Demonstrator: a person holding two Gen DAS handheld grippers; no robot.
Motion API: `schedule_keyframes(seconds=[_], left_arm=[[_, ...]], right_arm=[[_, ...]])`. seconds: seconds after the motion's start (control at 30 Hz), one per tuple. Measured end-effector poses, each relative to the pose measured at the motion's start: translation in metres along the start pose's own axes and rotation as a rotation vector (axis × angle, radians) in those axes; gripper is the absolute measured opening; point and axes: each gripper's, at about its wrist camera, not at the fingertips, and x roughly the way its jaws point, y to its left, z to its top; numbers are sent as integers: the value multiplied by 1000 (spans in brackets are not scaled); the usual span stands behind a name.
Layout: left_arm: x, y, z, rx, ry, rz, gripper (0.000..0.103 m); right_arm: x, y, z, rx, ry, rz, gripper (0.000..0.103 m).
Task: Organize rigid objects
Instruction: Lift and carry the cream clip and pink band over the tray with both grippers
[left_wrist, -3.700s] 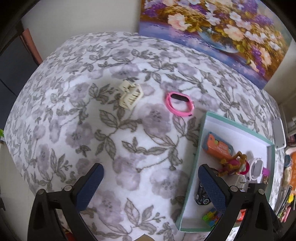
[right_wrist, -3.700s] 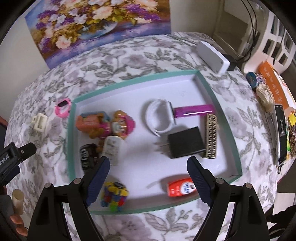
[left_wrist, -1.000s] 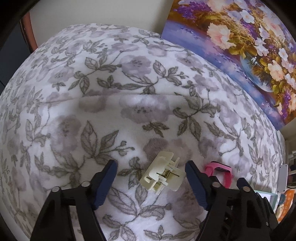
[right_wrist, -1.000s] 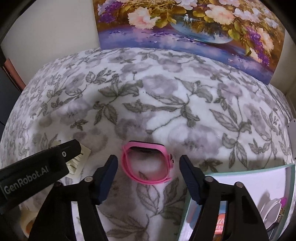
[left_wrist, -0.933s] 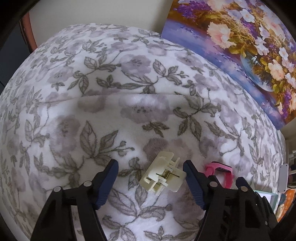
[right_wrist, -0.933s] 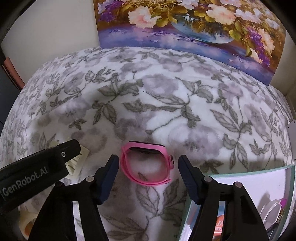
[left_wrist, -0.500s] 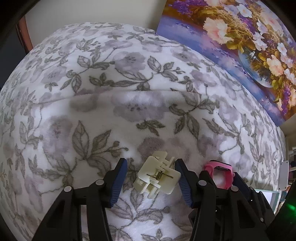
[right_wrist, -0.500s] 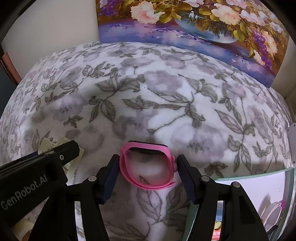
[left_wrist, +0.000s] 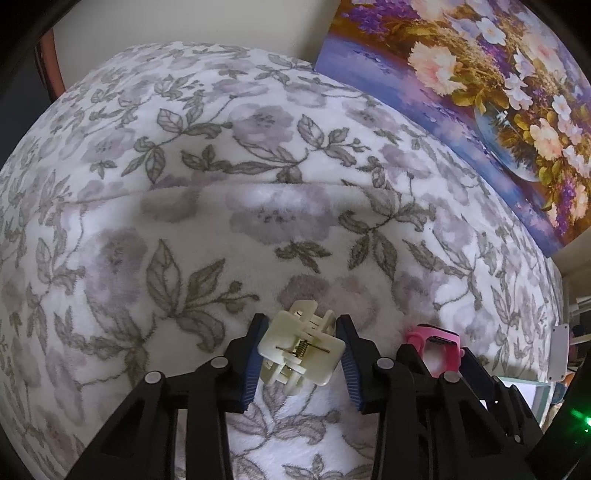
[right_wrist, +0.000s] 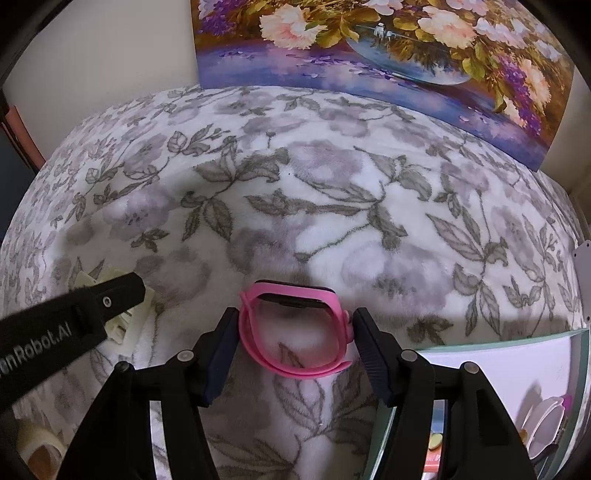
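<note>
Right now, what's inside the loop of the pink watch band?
Inside the pink watch band only the floral blanket shows, white pile with a grey leaf. The right gripper flanks the band. What lies under the strap itself is covered.

Open floral blanket (right_wrist: 332, 192) stretched toward 12 o'clock. A painting (right_wrist: 388, 48) blocked the far edge, and a teal tray (right_wrist: 491, 341) wall stood at 4 o'clock.

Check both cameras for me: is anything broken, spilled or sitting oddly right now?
Nothing stands out. The cream hair clip sits tilted between the left gripper pads, and the pink watch band lies intact on the blanket between the right gripper pads. No damage or spill shows.
</note>
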Motion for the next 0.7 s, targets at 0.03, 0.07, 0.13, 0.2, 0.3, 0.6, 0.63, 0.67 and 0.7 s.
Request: schedule_keyframes(seconds=[0.03,0.07,0.13,0.2,0.3,0.6,0.63,0.67,0.7], left_arm=[[-1,1,0,-3,-3,-2,41],[-3,1,0,-5,-6,-4,41],[-7,0,1,-6,-13,-7,41],[-13,-1,0,-2,-21,-10,41],[-22,-3,-2,0,-29,-20,41],[-68,-11,-12,-7,-82,-48,41],[-73,-12,-14,-5,-88,-50,41],[-79,-15,-17,-2,-95,-55,41],[-84,-17,-20,2,-99,-60,41]], right_arm=[[-2,0,-1,4,-2,3,64],[-4,0,-1,7,-6,5,63],[-11,-1,-2,12,-18,9,64],[-19,-2,-4,19,-27,16,64],[-31,-3,-7,24,-38,20,64],[-69,-21,-23,90,-37,20,63],[-74,-24,-26,100,-38,20,64],[-80,-27,-28,109,-40,18,64],[-85,-29,-30,116,-43,16,64]])
